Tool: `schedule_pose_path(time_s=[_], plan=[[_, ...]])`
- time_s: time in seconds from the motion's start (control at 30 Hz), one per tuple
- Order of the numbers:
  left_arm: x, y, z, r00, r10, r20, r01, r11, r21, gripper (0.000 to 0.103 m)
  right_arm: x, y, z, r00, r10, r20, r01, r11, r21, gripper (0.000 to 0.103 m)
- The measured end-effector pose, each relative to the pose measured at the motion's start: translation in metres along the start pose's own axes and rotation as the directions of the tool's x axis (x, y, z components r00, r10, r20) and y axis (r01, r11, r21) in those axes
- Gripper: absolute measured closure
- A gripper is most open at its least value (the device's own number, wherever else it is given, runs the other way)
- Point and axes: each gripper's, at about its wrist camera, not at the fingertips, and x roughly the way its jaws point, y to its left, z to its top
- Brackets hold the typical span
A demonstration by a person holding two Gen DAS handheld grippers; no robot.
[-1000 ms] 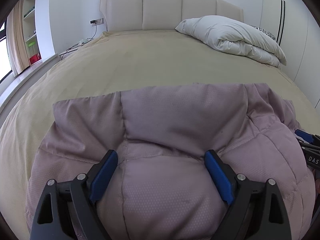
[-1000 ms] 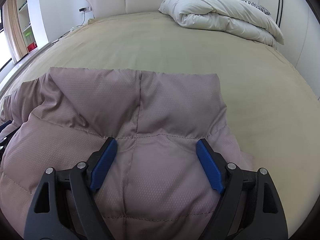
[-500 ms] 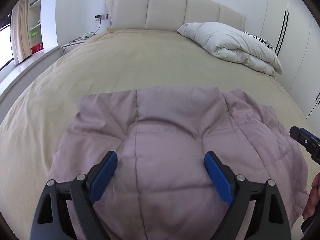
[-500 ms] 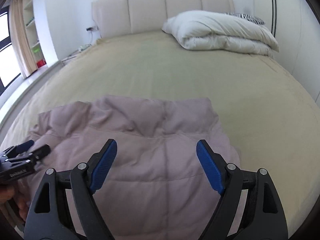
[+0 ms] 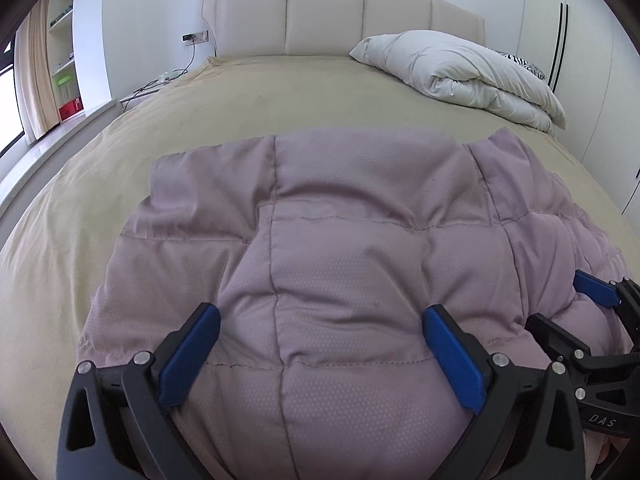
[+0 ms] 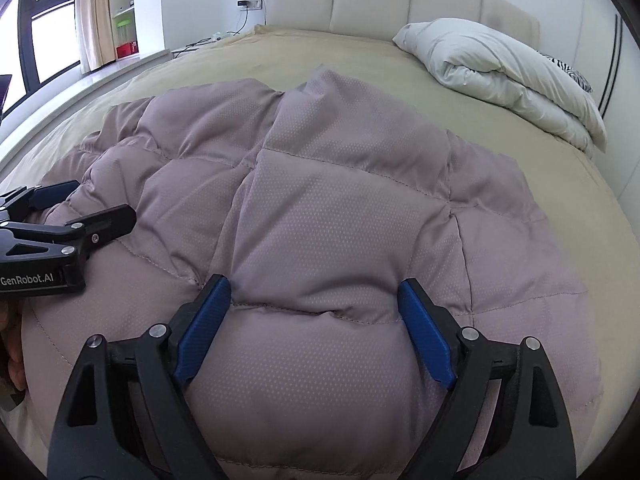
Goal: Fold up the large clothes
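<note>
A mauve quilted jacket (image 5: 340, 248) lies spread on the near part of a bed (image 5: 240, 92), puffy and rumpled, with its flatter far edge toward the headboard (image 5: 332, 16).

The left gripper (image 5: 320, 336) hangs over the jacket's near end. Its blue-padded fingers (image 5: 192, 352) stand wide apart and are opening further; a bulge of quilting swells up between them, and the fingertips lie at the surface of the cloth on either side of that bulge. The pads do not pinch it. The tool points forward and down across the jacket toward the headboard.

The right gripper (image 6: 316, 312) sits just to the right of the left one, also over the near end of the jacket. Its fingers (image 6: 424, 344) are apart and opening too, a little less wide, with a rounded panel of the jacket rising between them and the tips at the fabric. No fold is clamped. It also points forward and down, rolled slightly, so the bed leans in its view.

Each tool shows in the other's view: the right one at the lower right edge of the left view, the left one at the left edge of the right view, close beside each other over the cloth. A bit of a hand (image 6: 10, 360) shows behind the left tool.

A folded white duvet (image 5: 468, 72) lies at the far right of the bed, well apart from the jacket.
</note>
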Motion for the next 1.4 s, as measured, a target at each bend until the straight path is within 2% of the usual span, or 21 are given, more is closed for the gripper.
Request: schedule_pose_path(time_s=[0.1,0.17,0.2,0.23,0.3,0.33,0.4,0.43,0.5,0.57,0.97,1.1,1.17,1.23,1.27,1.37,1.4], plan=[[0.002,0.0,0.002,1.0,-0.002,-0.023,0.002,1.0,0.002,0.0,0.007,-0.002,0.001,1.0,-0.009,-0.007,0.009,1.0,-0.007,0.016],[-0.005,0.001,0.008,0.999,-0.01,-0.045,0.01,1.0,0.0,0.0,0.007,-0.006,0.016,0.997,0.018,-0.077,-0.018,1.0,0.0,0.017],[-0.014,0.002,0.011,0.999,-0.016,-0.044,0.016,1.0,-0.014,0.006,-0.001,-0.013,0.027,0.995,0.019,-0.099,-0.019,1.0,0.008,0.019],[-0.023,0.004,0.014,0.999,-0.018,-0.029,0.017,0.999,-0.027,0.011,-0.012,-0.017,0.04,0.998,0.011,-0.069,-0.01,1.0,0.018,0.02],[-0.035,0.004,0.021,1.0,0.017,0.02,-0.017,0.999,-0.032,0.012,-0.029,-0.023,0.068,0.999,-0.026,0.043,0.024,0.999,0.03,0.02],[-0.037,0.003,0.025,0.999,0.035,0.039,-0.035,0.999,-0.024,0.012,-0.026,-0.025,0.083,0.998,-0.032,0.054,0.029,0.999,0.041,0.02],[-0.025,-0.004,0.034,0.997,0.068,0.032,-0.068,0.997,0.028,0.012,-0.003,-0.027,0.107,1.0,0.026,0.001,-0.026,0.997,0.072,0.02],[-0.013,-0.005,0.037,0.997,0.08,0.009,-0.08,0.995,0.052,0.011,0.011,-0.027,0.114,0.999,0.03,-0.021,-0.028,0.996,0.079,0.02],[0.008,-0.002,0.038,0.997,0.078,-0.03,-0.076,0.996,0.053,0.009,0.043,-0.025,0.119,0.996,-0.013,-0.086,0.018,0.998,0.066,0.02],[0.019,0.005,0.038,0.997,0.05,-0.05,-0.049,0.999,0.012,0.008,0.079,-0.021,0.109,0.983,-0.023,-0.181,0.029,0.999,0.03,0.017],[0.035,-0.001,0.031,0.995,0.06,-0.076,-0.058,0.998,0.029,0.006,0.1,-0.021,0.094,0.988,-0.042,-0.147,0.045,0.999,0.021,0.017],[0.036,0.002,0.031,0.996,0.046,-0.074,-0.045,0.999,0.021,0.005,0.072,-0.025,0.09,0.986,-0.03,-0.163,0.041,0.997,0.061,0.017],[0.036,0.002,0.031,0.996,0.044,-0.072,-0.043,0.999,0.02,0.005,0.033,-0.026,0.083,0.995,-0.021,-0.098,0.03,0.995,0.091,0.017],[0.036,0.002,0.03,0.997,0.046,-0.069,-0.045,0.999,0.022,0.005,-0.003,-0.021,0.069,0.999,-0.027,-0.021,0.028,0.997,0.067,0.017],[0.036,0.002,0.03,0.996,0.048,-0.069,-0.047,0.999,0.023,0.005,-0.013,-0.016,0.059,1.0,-0.025,-0.011,0.026,0.999,0.045,0.017],[0.036,0.001,0.03,0.996,0.05,-0.07,-0.048,0.998,0.026,0.005,-0.003,-0.002,0.024,0.997,-0.029,-0.068,0.026,0.999,-0.037,0.017],[0.035,0.0,0.03,0.996,0.055,-0.07,-0.053,0.998,0.031,0.005,-0.003,0.001,0.013,0.999,-0.038,-0.021,0.037,0.998,-0.048,0.017]])
